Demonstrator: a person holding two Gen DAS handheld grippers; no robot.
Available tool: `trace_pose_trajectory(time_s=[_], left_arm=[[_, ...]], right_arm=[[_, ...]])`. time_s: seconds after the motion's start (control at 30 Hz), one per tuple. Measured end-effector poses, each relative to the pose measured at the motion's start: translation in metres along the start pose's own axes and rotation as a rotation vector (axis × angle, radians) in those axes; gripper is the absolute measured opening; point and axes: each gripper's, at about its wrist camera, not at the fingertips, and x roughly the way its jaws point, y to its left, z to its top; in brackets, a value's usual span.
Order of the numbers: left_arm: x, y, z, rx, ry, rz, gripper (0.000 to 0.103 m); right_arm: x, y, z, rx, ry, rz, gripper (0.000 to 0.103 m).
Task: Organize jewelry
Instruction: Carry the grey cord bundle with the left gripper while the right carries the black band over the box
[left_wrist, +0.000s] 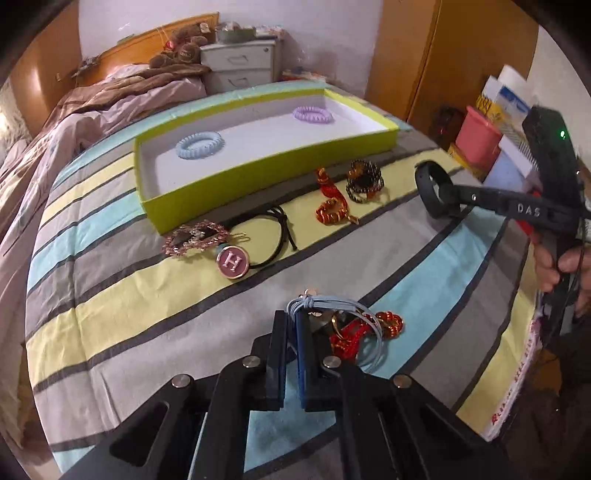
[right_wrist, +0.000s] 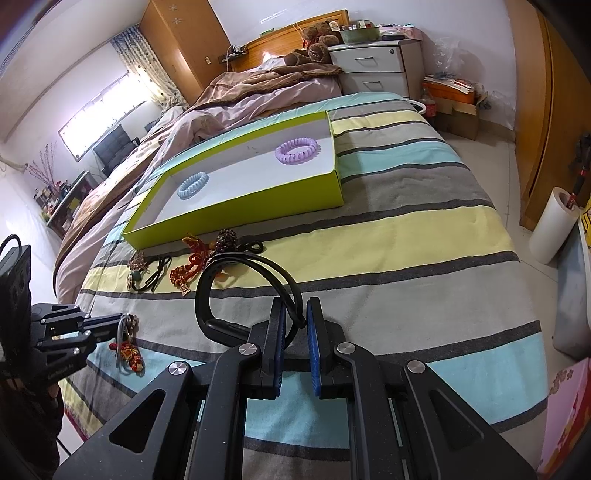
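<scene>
A lime green box (left_wrist: 258, 177) (right_wrist: 236, 210) lies on the striped bedspread, holding a blue coil hair tie (left_wrist: 200, 144) (right_wrist: 192, 185) and a purple coil hair tie (left_wrist: 313, 114) (right_wrist: 297, 148). My left gripper (left_wrist: 294, 321) (right_wrist: 123, 320) is shut on a grey-blue cord hair tie (left_wrist: 332, 306) lying over a red beaded bracelet (left_wrist: 369, 326). My right gripper (right_wrist: 295, 317) (left_wrist: 432, 184) is shut on a black wristband (right_wrist: 221, 273) and holds it above the bed. A pink "H" hair tie (left_wrist: 231, 261), a gold hair clip (left_wrist: 194, 237), a red-orange bracelet (left_wrist: 330, 203) and a dark beaded bracelet (left_wrist: 364, 176) lie in front of the box.
Rumpled brown and pink bedding (right_wrist: 236, 96) lies beyond the box. A white nightstand (right_wrist: 376, 66) stands at the head. A pink bin (left_wrist: 476, 136) and books stand off the bed's side. A white paper roll (right_wrist: 552, 225) stands on the floor.
</scene>
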Motion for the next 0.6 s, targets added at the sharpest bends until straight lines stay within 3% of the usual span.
trace_pose_trajectory(time_s=[0.17,0.6], left_arm=[[-0.025,0.012,-0.002,-0.07,-0.079,-0.055,0.004],[-0.058,0.04,0.035,-0.127,-0.196,-0.038,0.004]], right_arm=[[-0.005,0.003,0.002,-0.005,-0.016,-0.002,0.012],[-0.018,0.028,0.034,-0.061,-0.071,0.003,0.012]])
